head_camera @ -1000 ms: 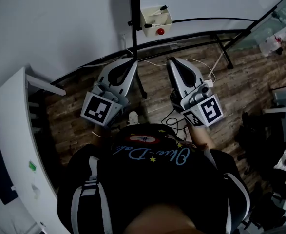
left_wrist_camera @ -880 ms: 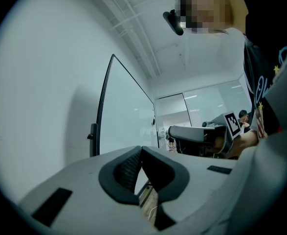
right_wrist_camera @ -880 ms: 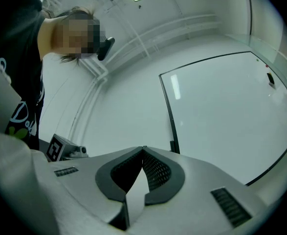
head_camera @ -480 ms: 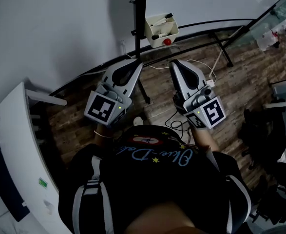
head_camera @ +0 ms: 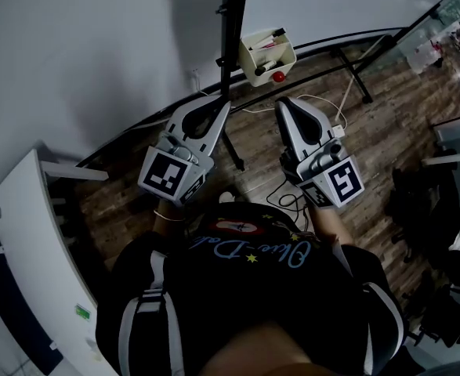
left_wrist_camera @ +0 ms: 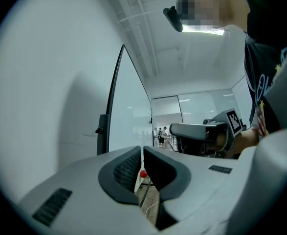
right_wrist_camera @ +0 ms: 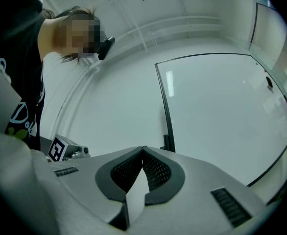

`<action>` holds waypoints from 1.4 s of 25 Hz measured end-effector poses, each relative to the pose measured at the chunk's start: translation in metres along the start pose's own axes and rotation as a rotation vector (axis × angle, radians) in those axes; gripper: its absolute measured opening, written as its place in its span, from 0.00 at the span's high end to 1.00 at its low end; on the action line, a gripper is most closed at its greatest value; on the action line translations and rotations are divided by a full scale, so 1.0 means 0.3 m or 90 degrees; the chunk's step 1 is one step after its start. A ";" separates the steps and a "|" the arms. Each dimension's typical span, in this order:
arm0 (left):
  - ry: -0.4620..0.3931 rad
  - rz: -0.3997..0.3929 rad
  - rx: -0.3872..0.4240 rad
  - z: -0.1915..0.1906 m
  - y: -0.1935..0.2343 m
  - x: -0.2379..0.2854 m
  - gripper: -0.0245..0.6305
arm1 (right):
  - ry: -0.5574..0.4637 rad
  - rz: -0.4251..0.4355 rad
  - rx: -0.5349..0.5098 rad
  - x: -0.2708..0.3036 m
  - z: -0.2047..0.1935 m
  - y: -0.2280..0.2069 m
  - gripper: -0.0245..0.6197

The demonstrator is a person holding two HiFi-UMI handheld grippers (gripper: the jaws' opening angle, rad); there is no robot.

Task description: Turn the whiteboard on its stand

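Both tongs have advanced toward the whiteboard (right_wrist_camera: 216, 121). Left tongs (head_camera: 225, 100) just opened a crack, right tongs (head_camera: 281, 102) shut, both empty; best grip the side frame (right_wrist_camera: 164, 102) before swinging.

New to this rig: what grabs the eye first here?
The grey left gripper and right gripper point side by side at the edge of the black-framed whiteboard; the left's fingers have just been opening, nothing between them. A cream tray with a red ball sits beyond them.

The whiteboard (right_wrist_camera: 221, 121) looks smooth and glossy, the floor (head_camera: 386, 131) wood-grained.
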State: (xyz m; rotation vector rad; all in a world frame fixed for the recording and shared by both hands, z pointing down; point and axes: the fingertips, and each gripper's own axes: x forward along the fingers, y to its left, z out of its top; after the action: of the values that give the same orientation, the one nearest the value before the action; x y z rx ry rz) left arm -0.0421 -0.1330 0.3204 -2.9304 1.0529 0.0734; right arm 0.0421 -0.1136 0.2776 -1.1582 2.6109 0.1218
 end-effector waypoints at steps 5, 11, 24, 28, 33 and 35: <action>0.000 0.000 -0.007 -0.014 0.034 -0.006 0.94 | 0.006 -0.008 -0.006 0.017 -0.014 0.004 0.94; 0.003 -0.009 -0.005 -0.018 0.033 0.035 0.94 | 0.003 -0.017 -0.001 0.014 -0.015 -0.036 0.94; 0.015 0.056 0.012 -0.005 0.114 0.138 0.94 | -0.014 0.046 0.010 0.115 -0.028 -0.175 0.94; 0.015 0.071 0.009 -0.005 0.135 0.183 0.94 | -0.020 0.065 0.020 0.137 -0.029 -0.221 0.94; 0.016 0.094 0.006 -0.004 0.167 0.230 0.94 | -0.024 0.087 0.033 0.165 -0.034 -0.279 0.94; 0.017 0.103 0.008 -0.002 0.179 0.244 0.94 | -0.025 0.097 0.038 0.175 -0.035 -0.297 0.94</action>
State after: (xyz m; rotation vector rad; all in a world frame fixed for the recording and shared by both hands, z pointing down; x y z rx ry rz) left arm -0.0198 -0.2209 0.3167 -2.8369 1.2887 0.0319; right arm 0.0720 -0.2132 0.2759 -0.9281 2.6473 0.0959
